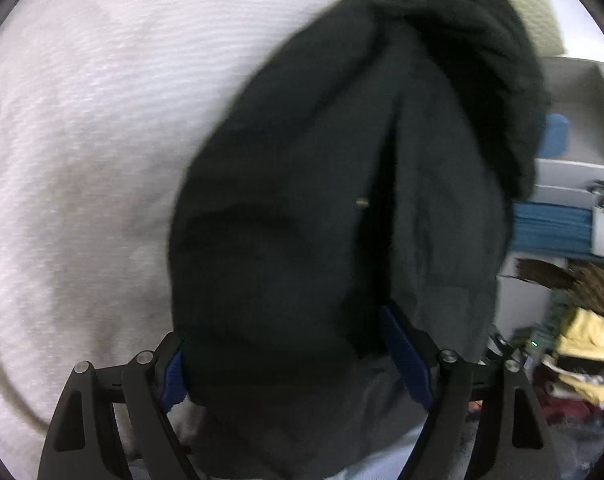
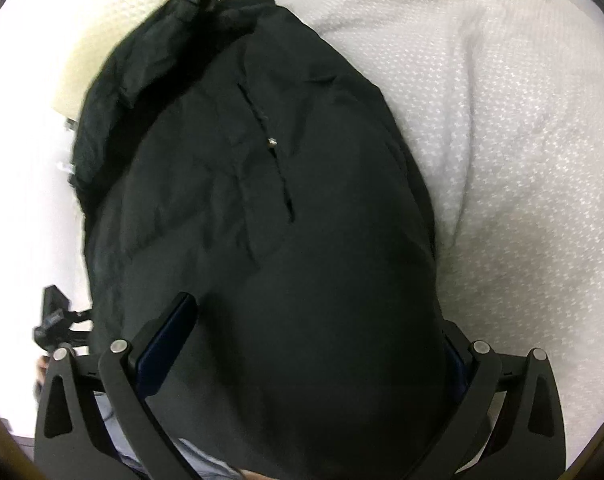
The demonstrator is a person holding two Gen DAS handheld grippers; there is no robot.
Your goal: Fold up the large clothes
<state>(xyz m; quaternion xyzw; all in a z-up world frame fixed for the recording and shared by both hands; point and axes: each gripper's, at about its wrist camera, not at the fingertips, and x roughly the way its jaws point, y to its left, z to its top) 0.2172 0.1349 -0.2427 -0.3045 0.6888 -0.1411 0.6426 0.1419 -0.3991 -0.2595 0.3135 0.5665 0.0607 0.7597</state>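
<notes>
Each wrist camera looks forward along its own fingers, downward, very close to the black garment (image 1: 322, 220), which fills centre frame toward 12 o'clock. Both views share this garment (image 2: 261, 240) and the white textured bedding (image 1: 81, 120) beneath it (image 2: 502, 120).

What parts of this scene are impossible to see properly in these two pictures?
- Left wrist view: the dark green-black fabric garment drapes over the left gripper, hiding whether its jaws pinch cloth.
- Right wrist view: the same for the right gripper.
- Both views: the garment's type; bunched, motion-blurred.
- Left wrist view: yellow folded clothes pile, cut off by the edge.
</notes>
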